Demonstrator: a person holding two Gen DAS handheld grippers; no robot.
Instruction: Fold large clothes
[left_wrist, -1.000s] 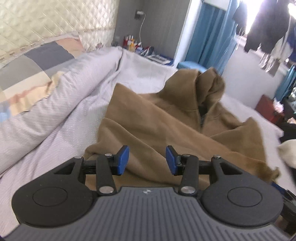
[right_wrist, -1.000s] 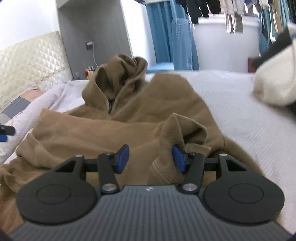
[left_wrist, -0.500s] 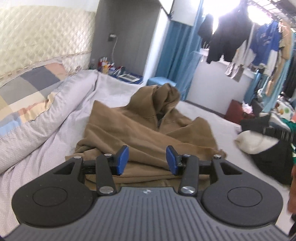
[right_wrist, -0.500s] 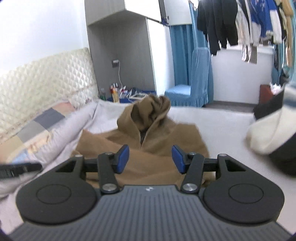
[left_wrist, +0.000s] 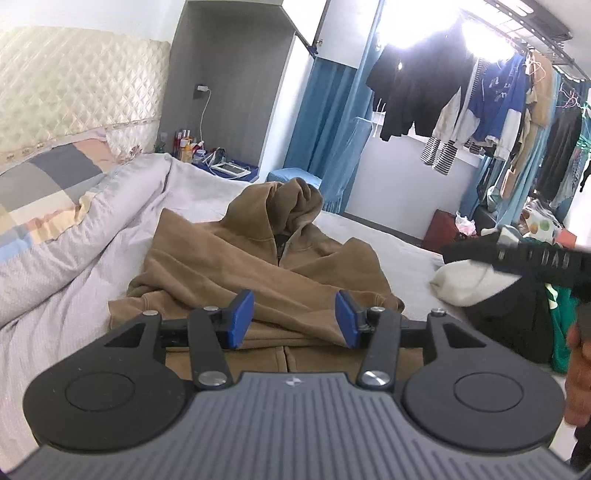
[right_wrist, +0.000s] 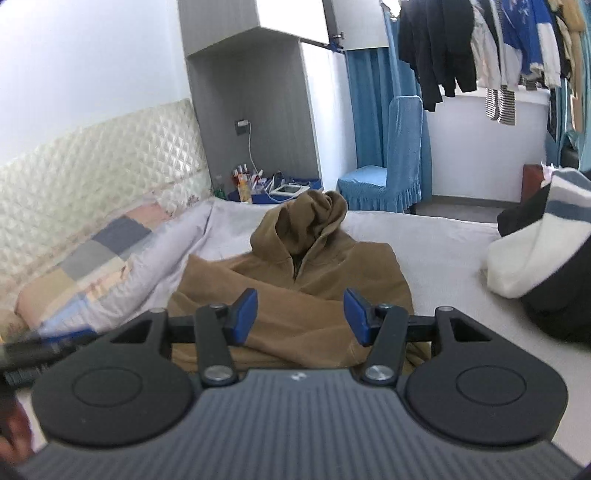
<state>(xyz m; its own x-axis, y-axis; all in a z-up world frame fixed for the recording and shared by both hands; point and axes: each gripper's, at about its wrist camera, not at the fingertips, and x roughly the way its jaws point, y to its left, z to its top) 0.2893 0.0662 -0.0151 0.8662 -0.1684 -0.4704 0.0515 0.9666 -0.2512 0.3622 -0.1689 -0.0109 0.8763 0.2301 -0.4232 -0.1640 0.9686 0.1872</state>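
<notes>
Brown hooded sweatshirt (left_wrist: 258, 258) lies on the bed (left_wrist: 399, 254), front side up, hood (right_wrist: 314, 218) bunched and standing at the end farthest from both cameras, toward the headboard-side nightstand clutter. Sleeves are folded across the chest; the lower hem sits nearest the tools. Left gripper (left_wrist: 291, 319) hovers above the sweatshirt's hem end, clear of the cloth; its blue pads stand apart with nothing between them and the jaws are opening at this moment. Right gripper (right_wrist: 301, 315) hangs likewise over the hem end of the sweatshirt, pads parted, released, no fabric between them or touching them. In the left wrist view the right tool shows as a blurred black bar to the right of the sweatshirt, with part of a hand (left_wrist: 578, 373) at the frame edge. A lilac quilt (left_wrist: 74, 258) is heaped along the sweatshirt's left side, with a patchwork pillow (left_wrist: 40, 192) beyond it against the quilted headboard (right_wrist: 92, 162). To the right of the sweatshirt, apart from it, lies a pile of other clothes (right_wrist: 532, 254), white and black. Beyond the sweatshirt's hood stands a blue-covered chair (right_wrist: 388, 173); hung garments (left_wrist: 461, 92) fill the window area.
</notes>
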